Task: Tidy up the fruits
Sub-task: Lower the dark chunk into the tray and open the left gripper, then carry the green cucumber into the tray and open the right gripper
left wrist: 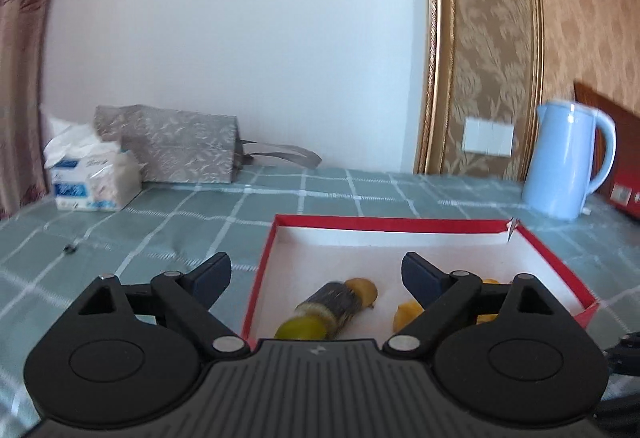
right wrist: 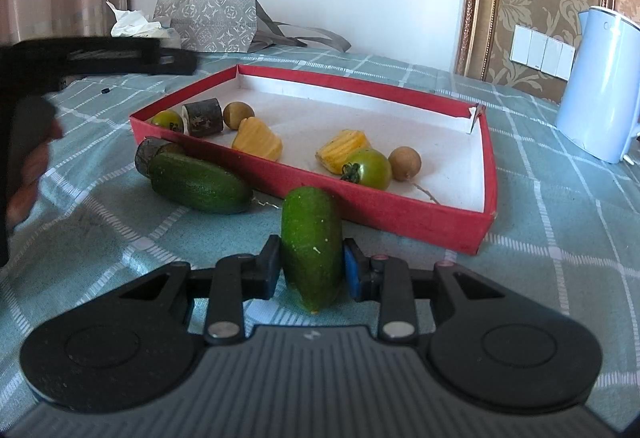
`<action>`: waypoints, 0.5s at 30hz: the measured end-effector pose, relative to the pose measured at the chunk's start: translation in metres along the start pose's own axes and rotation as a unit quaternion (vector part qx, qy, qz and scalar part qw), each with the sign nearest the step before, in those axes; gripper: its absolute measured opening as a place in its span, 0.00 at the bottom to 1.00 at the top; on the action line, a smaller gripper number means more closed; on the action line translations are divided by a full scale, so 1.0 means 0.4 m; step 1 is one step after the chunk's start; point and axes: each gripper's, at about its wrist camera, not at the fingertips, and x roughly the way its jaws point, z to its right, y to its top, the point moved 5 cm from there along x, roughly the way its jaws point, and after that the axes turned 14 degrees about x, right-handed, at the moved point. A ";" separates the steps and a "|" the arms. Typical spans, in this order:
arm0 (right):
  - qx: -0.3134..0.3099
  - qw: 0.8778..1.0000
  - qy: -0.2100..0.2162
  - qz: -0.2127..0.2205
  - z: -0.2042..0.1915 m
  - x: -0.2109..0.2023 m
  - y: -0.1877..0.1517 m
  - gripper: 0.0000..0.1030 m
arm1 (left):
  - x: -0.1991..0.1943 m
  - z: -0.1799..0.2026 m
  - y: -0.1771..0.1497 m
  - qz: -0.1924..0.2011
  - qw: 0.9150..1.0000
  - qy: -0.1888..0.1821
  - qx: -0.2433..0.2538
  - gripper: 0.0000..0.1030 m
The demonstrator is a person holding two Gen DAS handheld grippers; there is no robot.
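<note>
Fruits mostly sit in the red box (right wrist: 400,216) on the checked worktop (right wrist: 560,238), sorted toward its near wall. Right tongs (right wrist: 310,270) clamp a cucumber (right wrist: 310,254) just outside the box, presumably for loading (another (right wrist: 198,182) lies beside it). Left tongs (left wrist: 316,274) gape empty over the box. A kettle (right wrist: 600,86) stands by patterned wallpaper.

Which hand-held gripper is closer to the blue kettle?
Right. The right hand-held gripper, shut on a green fruit, sits before the red box's kettle end; the left hand-held gripper is at the opposite end.
</note>
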 end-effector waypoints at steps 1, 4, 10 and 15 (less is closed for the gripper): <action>0.000 1.000 0.000 0.000 0.000 0.001 0.001 0.30 | -0.014 -0.010 -0.010 0.002 1.000 -0.002 -0.011 0.92; 0.001 1.000 0.001 0.000 0.000 0.000 0.001 0.30 | -0.040 -0.040 -0.045 -0.001 0.999 -0.018 -0.043 0.96; 0.017 1.000 0.007 0.002 0.008 -0.004 0.002 0.29 | -0.025 -0.061 -0.069 -0.031 0.997 -0.026 -0.067 0.96; 0.033 0.999 0.012 0.002 0.017 -0.010 0.001 0.29 | -0.029 -0.043 -0.070 -0.027 0.999 -0.016 -0.038 0.96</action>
